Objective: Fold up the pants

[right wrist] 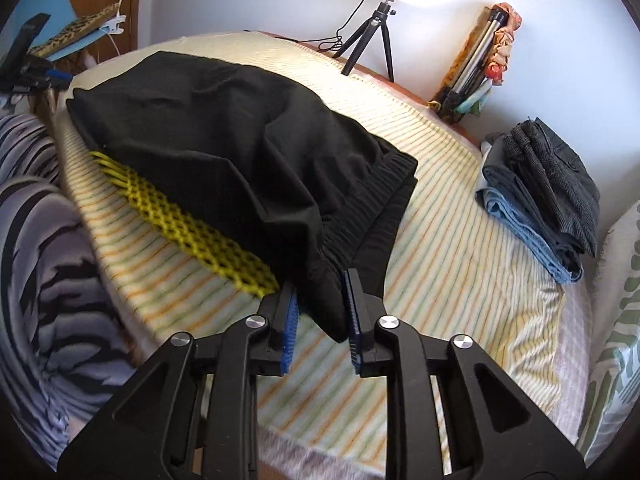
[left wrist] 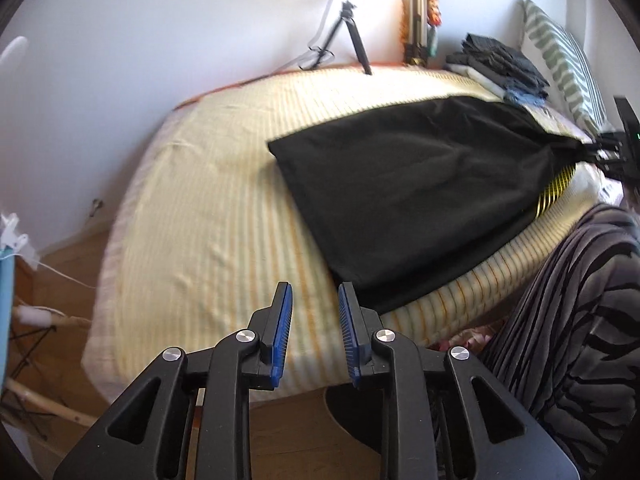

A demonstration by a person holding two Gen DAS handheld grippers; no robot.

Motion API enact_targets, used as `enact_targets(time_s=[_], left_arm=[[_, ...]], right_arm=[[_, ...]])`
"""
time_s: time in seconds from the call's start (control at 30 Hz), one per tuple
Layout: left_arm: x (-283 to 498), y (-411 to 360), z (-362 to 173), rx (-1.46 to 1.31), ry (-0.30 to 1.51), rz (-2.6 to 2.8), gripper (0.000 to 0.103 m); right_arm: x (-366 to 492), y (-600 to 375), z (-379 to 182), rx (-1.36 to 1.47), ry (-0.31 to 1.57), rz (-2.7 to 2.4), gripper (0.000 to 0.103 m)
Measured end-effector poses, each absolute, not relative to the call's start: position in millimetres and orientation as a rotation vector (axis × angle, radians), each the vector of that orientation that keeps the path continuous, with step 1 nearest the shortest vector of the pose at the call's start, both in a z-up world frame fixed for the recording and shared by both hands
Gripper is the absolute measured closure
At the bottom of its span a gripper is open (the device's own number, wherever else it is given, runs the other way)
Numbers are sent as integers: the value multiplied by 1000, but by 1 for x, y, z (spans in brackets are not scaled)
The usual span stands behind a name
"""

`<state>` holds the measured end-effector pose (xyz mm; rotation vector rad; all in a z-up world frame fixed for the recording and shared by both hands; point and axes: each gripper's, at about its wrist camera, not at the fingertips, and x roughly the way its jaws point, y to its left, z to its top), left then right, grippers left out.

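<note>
Black pants (left wrist: 420, 184) lie folded on a bed with a yellow-striped sheet (left wrist: 208, 208), partly over a yellow mesh mat (right wrist: 192, 232). My left gripper (left wrist: 315, 300) hovers open over the bed's near edge. Nothing is between its blue pads, and the pants' hem lies just to its right. My right gripper (right wrist: 322, 304) is at the waistband end (right wrist: 384, 184) of the pants. A bunched black corner sits between its slightly parted jaws and rests against the right pad (right wrist: 353, 308). In the left wrist view the right gripper (left wrist: 600, 150) shows at the far right, at the pants' pointed corner.
A stack of folded clothes (right wrist: 540, 200) sits near the headboard, beside a patterned pillow (right wrist: 616, 340). A lamp tripod (right wrist: 368, 44) and a folded tripod (right wrist: 472, 76) stand at the bed's far edge. A person's striped leg (left wrist: 580, 320) is close against the near side.
</note>
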<state>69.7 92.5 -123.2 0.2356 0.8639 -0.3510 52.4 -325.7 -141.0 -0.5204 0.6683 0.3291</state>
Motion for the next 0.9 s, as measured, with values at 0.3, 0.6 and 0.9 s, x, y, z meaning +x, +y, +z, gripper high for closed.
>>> enact_targets(time_s=[0.3, 0.6, 0.9], left_arm=[[99, 52, -113, 214, 829, -459, 80], [101, 22, -145, 254, 924, -574, 68], [87, 27, -149, 273, 945, -629, 68]], right_arm=[[53, -354, -103, -210, 624, 333, 53], [98, -376, -118, 90, 844, 253, 53], [96, -406, -129, 403, 953, 218, 51]])
